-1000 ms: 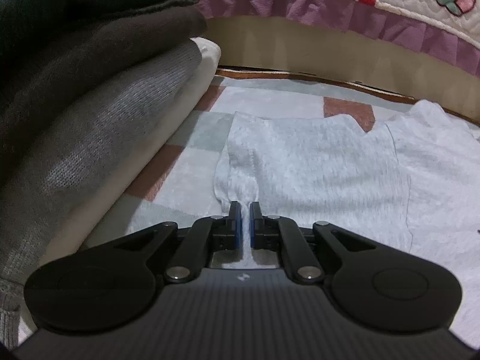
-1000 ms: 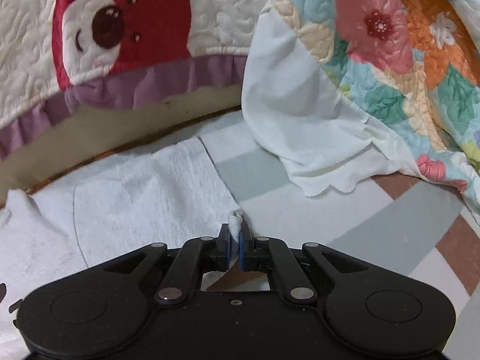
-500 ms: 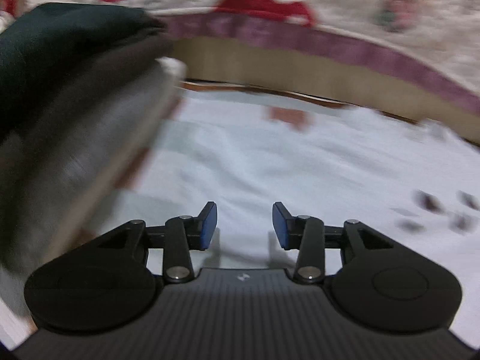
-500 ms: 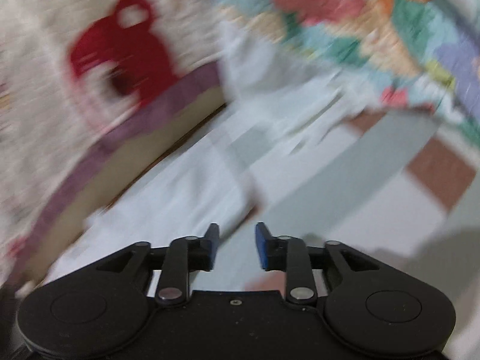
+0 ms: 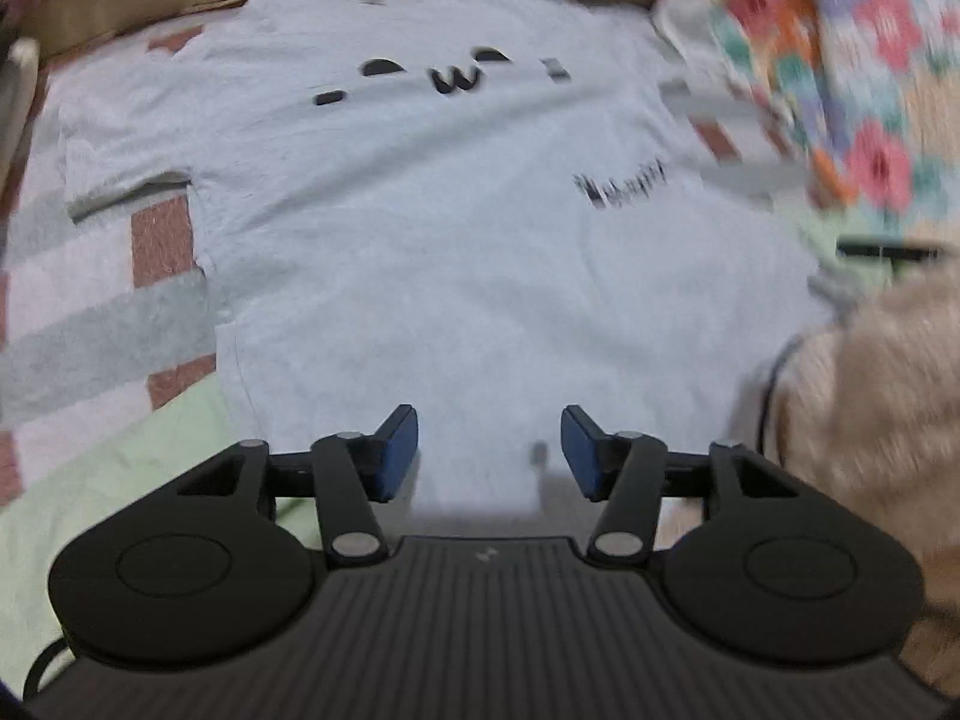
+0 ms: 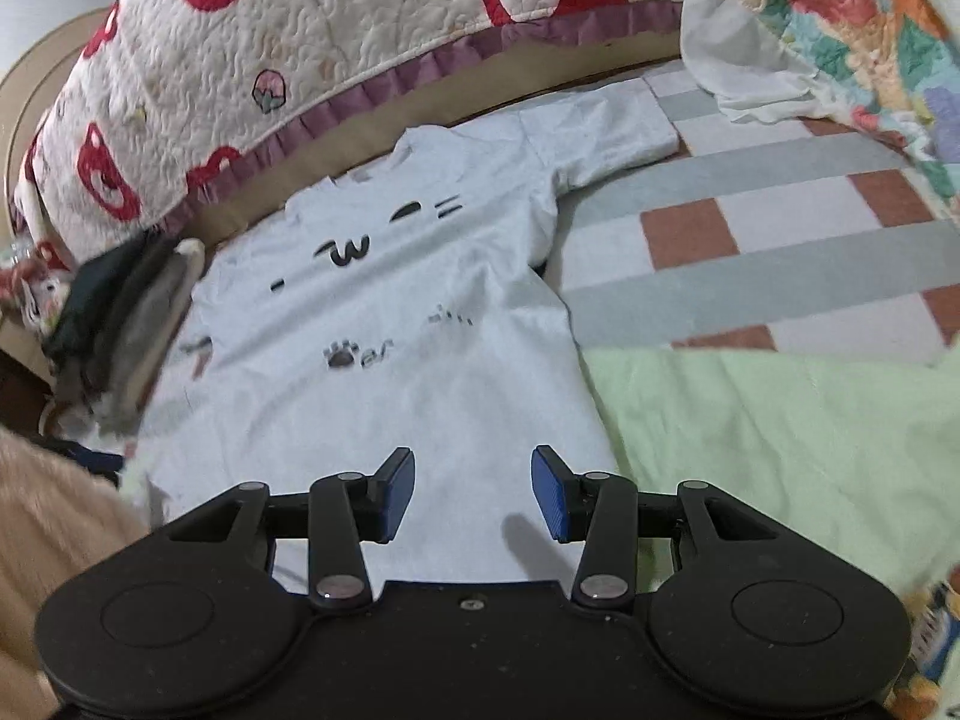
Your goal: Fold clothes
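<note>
Where a second ago you pinched the sleeve ends of the t-shirt (image 6: 384, 360), your left gripper (image 5: 489, 450) and right gripper (image 6: 473, 489) have just been opening and now hold nothing, pulled back over its hem; the t-shirt lies flat, face up, on the checked bedsheet (image 6: 780, 240)

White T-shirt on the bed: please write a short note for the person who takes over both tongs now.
Left tongs: open, nothing between the pads; they have just been opening.
Right tongs: open and empty, also just opened.
White T-shirt: spread flat, print side up, on the checked sheet, collar toward the bear quilt; both tongs are over its hem end.
Stack of folded clothes lies beside it.
Done: shirt laid out.
Left: all folds, then probably onto the stack.
</note>
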`<action>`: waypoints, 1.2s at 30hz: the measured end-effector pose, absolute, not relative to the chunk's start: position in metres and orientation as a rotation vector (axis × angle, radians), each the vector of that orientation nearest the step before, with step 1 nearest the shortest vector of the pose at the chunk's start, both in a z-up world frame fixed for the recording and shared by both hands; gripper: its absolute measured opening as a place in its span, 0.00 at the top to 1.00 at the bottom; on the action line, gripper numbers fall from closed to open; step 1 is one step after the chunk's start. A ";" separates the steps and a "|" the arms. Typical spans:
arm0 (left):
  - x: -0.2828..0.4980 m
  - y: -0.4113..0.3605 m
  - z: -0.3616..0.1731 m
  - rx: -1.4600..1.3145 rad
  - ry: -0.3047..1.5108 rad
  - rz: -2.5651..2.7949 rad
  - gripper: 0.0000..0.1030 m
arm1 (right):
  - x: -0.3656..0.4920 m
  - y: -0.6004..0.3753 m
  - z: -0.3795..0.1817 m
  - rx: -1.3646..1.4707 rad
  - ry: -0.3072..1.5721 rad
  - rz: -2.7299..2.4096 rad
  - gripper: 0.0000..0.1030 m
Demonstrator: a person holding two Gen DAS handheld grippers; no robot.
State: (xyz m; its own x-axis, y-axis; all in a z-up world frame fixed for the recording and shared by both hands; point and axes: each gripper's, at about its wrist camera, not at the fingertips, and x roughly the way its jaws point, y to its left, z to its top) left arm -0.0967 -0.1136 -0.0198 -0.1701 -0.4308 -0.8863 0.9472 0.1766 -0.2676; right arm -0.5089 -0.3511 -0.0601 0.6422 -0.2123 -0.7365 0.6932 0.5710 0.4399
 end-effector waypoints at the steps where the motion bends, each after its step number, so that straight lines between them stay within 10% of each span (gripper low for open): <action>1: -0.103 -0.112 -0.017 0.625 1.147 -1.380 0.48 | -0.515 -0.347 -0.060 0.783 0.686 -0.590 0.52; 21: -0.133 -0.111 -0.055 0.748 1.185 -1.119 0.36 | -0.562 -0.315 -0.093 1.026 0.686 -0.880 0.44; 23: -0.127 -0.109 -0.058 0.686 1.202 -1.104 0.45 | -0.565 -0.320 -0.100 1.073 0.655 -0.872 0.44; 25: -0.126 -0.106 -0.058 0.665 1.172 -1.102 0.93 | -0.567 -0.326 -0.109 1.134 0.619 -0.848 0.53; 27: -0.129 -0.102 -0.055 0.655 1.119 -1.083 0.94 | -0.562 -0.326 -0.105 1.072 0.620 -0.823 0.83; 36: -0.124 -0.093 -0.001 0.467 0.876 -1.113 0.95 | -0.504 -0.315 -0.031 0.582 0.693 -0.728 0.89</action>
